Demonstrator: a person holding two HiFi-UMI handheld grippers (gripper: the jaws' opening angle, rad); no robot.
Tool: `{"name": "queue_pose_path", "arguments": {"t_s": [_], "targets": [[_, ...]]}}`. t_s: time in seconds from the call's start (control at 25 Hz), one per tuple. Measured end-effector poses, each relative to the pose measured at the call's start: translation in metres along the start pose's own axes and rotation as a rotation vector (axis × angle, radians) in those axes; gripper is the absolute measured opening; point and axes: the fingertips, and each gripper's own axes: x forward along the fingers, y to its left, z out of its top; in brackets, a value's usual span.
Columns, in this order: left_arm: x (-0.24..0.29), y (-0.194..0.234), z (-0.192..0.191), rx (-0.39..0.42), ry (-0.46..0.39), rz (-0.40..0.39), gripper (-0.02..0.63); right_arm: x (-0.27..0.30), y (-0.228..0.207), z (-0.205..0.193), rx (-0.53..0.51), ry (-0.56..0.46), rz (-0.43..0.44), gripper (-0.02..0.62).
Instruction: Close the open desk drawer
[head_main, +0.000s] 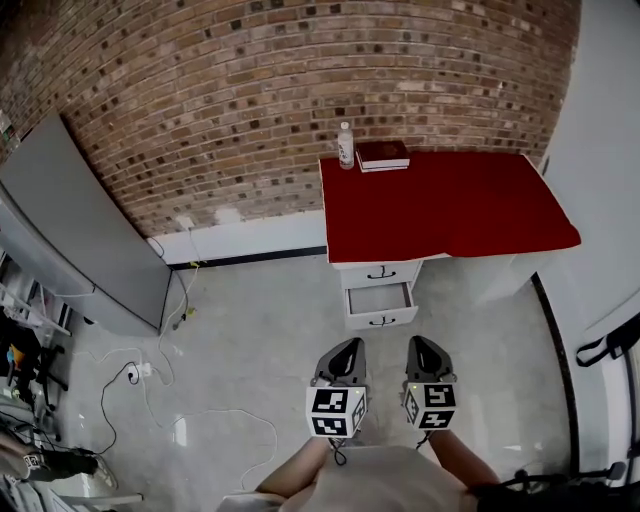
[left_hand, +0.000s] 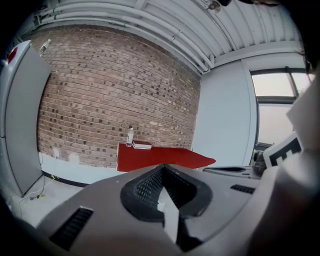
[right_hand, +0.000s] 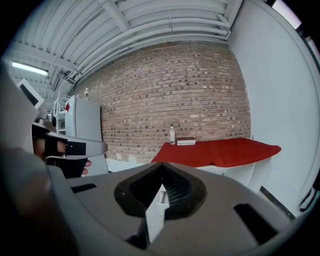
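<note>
**Head view: drawer open, both claws short of it**

Head view puts the white worktop with its red cloth cover (head_main: 450, 205) against the brown brick wall (head_main: 250, 90). Under the worktop's left end, the lower white drawer with a dark handle (head_main: 379, 299) stands pulled out toward the person, and its pale inside looks empty. The upper white drawer (head_main: 380, 271) just above it sits flush. At the worktop's back left corner stands a clear plastic bottle (head_main: 346, 146), with a dark flat book (head_main: 384, 155) beside it. The left claw (head_main: 350, 346) and the right claw (head_main: 421, 343) hang over the grey floor (head_main: 250, 340) in front of the worktop, near the open drawer but apart from it. Each gripper view shows its claw pressed together at the tips with nothing between. Judging from this, no part of the closing is done: a claw has yet to reach the drawer front and push it in until it sits flush like the one above.
</note>
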Motion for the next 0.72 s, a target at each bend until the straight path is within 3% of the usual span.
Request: {"name": "queue_pose_path", "arguments": {"t_s": [0.48, 0.72], "targets": [[0.076, 0.040, 0.001, -0.011, 0.055, -0.059, 0.008, 0.072, -0.022, -0.002, 0.033, 0.047, -0.066, -0.002], [0.105, 0.052, -0.005, -0.042, 0.081, -0.048, 0.008, 0.090, -0.031, -0.004, 0.036, 0.077, -0.062, -0.002]]}}
